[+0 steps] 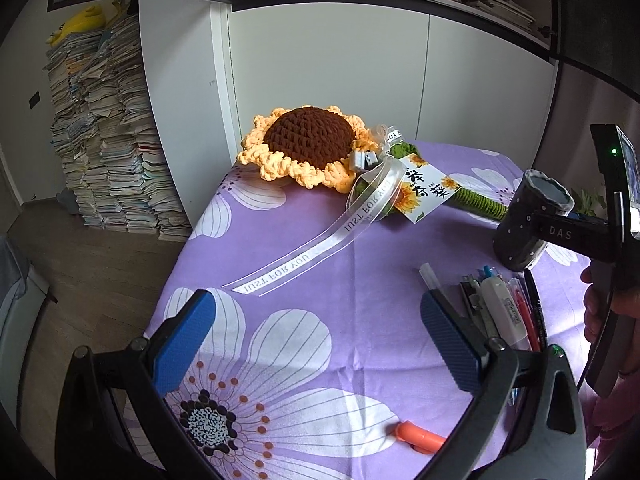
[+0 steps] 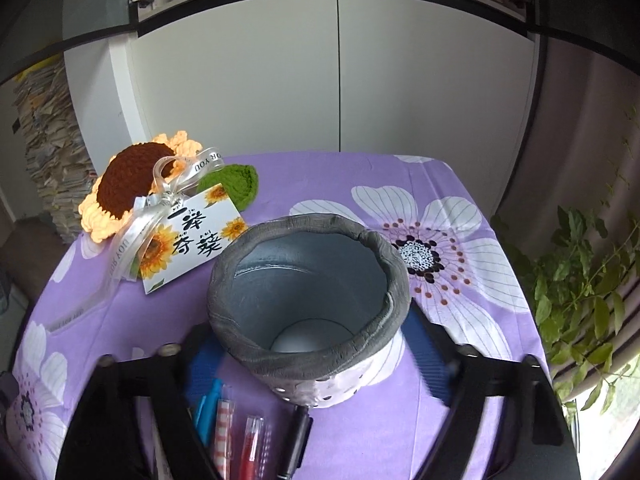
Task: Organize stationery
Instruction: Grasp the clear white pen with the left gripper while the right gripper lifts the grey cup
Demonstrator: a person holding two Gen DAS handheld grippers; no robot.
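A grey pen holder cup (image 2: 308,300) with a dotted wall is held between the blue pads of my right gripper (image 2: 316,354), tilted and lifted above the purple flowered tablecloth (image 2: 360,176); its inside is empty. It also shows in the left wrist view (image 1: 528,224), gripped by the right gripper. A pile of pens and markers (image 1: 500,304) lies on the cloth below it, also in the right wrist view (image 2: 240,424). My left gripper (image 1: 316,340) is open and empty over the cloth, left of the pens. An orange pen cap-like piece (image 1: 420,436) lies near it.
A crocheted sunflower (image 1: 308,144) with ribbon and a card (image 1: 424,192) lies at the table's back. White cabinet doors (image 1: 328,76) stand behind. Stacks of books (image 1: 108,136) stand on the floor at left. A green plant (image 2: 580,280) is at right.
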